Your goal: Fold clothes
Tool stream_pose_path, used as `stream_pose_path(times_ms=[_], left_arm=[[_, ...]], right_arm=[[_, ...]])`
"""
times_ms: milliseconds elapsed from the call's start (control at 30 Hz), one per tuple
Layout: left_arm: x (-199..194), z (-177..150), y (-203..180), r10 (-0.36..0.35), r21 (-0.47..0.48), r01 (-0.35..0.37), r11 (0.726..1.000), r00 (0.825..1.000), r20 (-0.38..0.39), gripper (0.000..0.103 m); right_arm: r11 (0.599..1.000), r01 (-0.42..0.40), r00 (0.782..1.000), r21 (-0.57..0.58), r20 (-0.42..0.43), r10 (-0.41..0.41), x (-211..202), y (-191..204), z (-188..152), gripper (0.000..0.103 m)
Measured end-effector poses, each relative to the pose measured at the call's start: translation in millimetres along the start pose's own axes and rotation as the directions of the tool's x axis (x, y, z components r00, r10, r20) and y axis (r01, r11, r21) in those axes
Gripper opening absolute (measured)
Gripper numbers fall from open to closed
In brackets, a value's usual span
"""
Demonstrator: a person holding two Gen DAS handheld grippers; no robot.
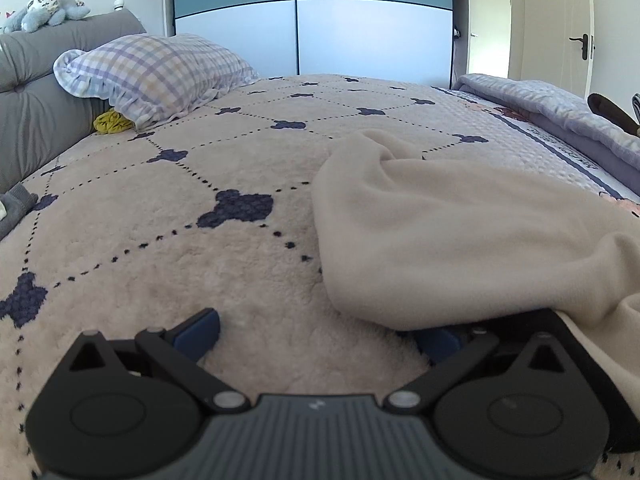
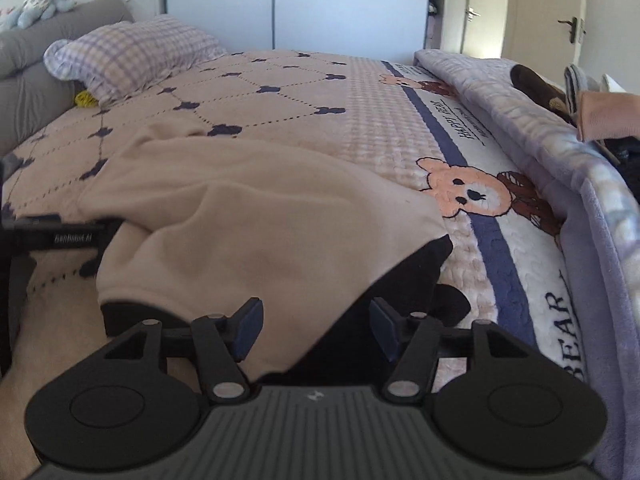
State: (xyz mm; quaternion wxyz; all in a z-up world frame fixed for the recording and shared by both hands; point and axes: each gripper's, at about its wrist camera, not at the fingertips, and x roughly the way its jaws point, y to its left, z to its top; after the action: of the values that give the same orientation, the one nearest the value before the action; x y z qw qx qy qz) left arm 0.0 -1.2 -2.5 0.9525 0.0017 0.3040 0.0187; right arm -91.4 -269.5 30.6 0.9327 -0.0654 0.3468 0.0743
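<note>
A cream fleece garment [image 1: 440, 232] lies rumpled on the pink plush bed cover [image 1: 160, 260]. My left gripper [image 1: 318, 338] stands open just above the cover. Its left pad [image 1: 200, 332] is bare, and the garment's near edge drapes over its right pad [image 1: 436, 344]. In the right wrist view the same garment [image 2: 260, 216] shows a black underside [image 2: 400, 280] at its near right corner. My right gripper [image 2: 316, 330] is open, with that cream and black edge lying between the pads, which do not press on it. The left gripper's black body [image 2: 60, 236] is at the garment's left edge.
A checked pillow [image 1: 160, 72] leans on the grey headboard [image 1: 32, 100], with a yellow item [image 1: 112, 122] beside it. A lilac blanket [image 2: 540, 128] runs along the bed's right side, with dark things and a peach cloth [image 2: 608, 116] on it. A wardrobe [image 1: 312, 32] stands beyond the bed.
</note>
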Motion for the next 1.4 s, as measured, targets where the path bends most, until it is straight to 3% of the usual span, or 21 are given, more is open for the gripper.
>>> stream_pose_path(times_ms=[133,300,367,400,433,500,600,700,767,833,900,1000,1100,1167,1200,1233,1267,1300,1333,1400], left_arm=[[0,0,-2,0.006,0.008,-0.006,1.0,1.0,-0.003,0.103],[0,0,4,-0.018,-0.015,0.018,1.0,1.0,0.0,0.103],[-2,0,5,-0.03,-0.008,0.03,1.0,1.0,0.001,0.103],[-4,0,7,-0.043,0.003,0.043,0.999,0.999,-0.006,0.103],[-7,0,9,-0.059,0.014,0.059,0.998,0.998,-0.012,0.103],[-18,-1,13,-0.074,0.034,0.075,0.997,0.997,-0.012,0.103],[-43,-4,18,-0.063,0.089,0.061,0.994,0.998,0.011,0.1],[-74,-10,24,-0.143,0.123,0.135,0.983,0.988,0.064,0.101],[-84,-15,16,-0.218,0.205,0.2,0.958,0.974,0.067,0.103],[-92,-21,2,-0.283,0.312,0.249,0.917,0.957,0.068,0.103],[-94,-29,-22,-0.34,0.435,0.278,0.856,0.938,0.07,0.103],[-94,-40,-53,-0.406,0.58,0.299,0.758,0.912,0.061,0.103],[-85,-46,-77,-0.389,0.682,0.243,0.69,0.919,0.066,0.103],[-81,-44,-83,-0.402,0.709,0.234,0.666,0.913,0.076,0.101],[-80,-42,-84,-0.415,0.716,0.237,0.657,0.906,0.081,0.083],[-77,-36,-85,-0.42,0.71,0.255,0.656,0.905,0.063,0.071],[-72,-28,-84,-0.414,0.69,0.282,0.667,0.91,0.028,0.043],[-70,-20,-82,-0.402,0.657,0.291,0.696,0.915,0.02,0.023],[-70,-12,-78,-0.402,0.62,0.304,0.723,0.915,0.02,0.016],[-75,2,-68,-0.399,0.565,0.312,0.764,0.916,0.035,0.015]], right_arm=[[0.994,-0.011,1.0,-0.111,-0.021,0.009,-3,9,-14,0.07],[0.994,0.017,1.0,-0.111,0.001,-0.017,10,21,-18,0.069],[0.998,0.006,1.0,-0.064,0.019,-0.005,16,22,-12,0.048],[0.998,0.017,0.999,-0.054,0.034,-0.015,16,25,-8,0.023],[0.999,0.02,0.998,-0.04,0.057,-0.018,11,25,-4,0.01],[1.0,0.021,0.994,-0.009,0.105,-0.02,0,23,4,0.0],[0.999,0.018,0.984,0.038,0.176,-0.024,-21,13,13,0.0],[0.998,0.006,0.985,0.055,0.174,-0.016,-31,-2,16,0.005],[0.999,0.023,0.993,0.035,0.118,-0.027,-24,-9,8,0.014],[0.997,0.066,0.995,0.038,0.072,-0.068,-18,-18,-7,0.049],[0.994,0.097,0.995,0.048,0.032,-0.098,-14,-27,-26,0.055],[0.995,0.101,0.995,-0.014,0.002,-0.101,-13,-31,-51,0.056],[0.989,0.115,0.993,-0.088,0.027,-0.113,-17,-28,-60,0.06],[0.986,0.118,0.993,-0.116,0.028,-0.116,-13,-26,-56,0.059],[0.986,0.111,0.994,-0.124,0.031,-0.108,-10,-23,-51,0.055],[0.989,0.078,0.997,-0.123,0.035,-0.075,-8,-20,-46,0.036],[0.992,0.041,0.999,-0.122,0.04,-0.037,-5,-17,-41,0.022],[0.993,0.014,0.999,-0.118,0.047,-0.009,-3,-13,-33,0.008],[0.992,0.024,0.998,-0.124,0.067,-0.016,-3,-9,-27,0.008],[0.993,0.047,0.989,-0.108,0.142,-0.032,-12,-4,-10,0.007]])
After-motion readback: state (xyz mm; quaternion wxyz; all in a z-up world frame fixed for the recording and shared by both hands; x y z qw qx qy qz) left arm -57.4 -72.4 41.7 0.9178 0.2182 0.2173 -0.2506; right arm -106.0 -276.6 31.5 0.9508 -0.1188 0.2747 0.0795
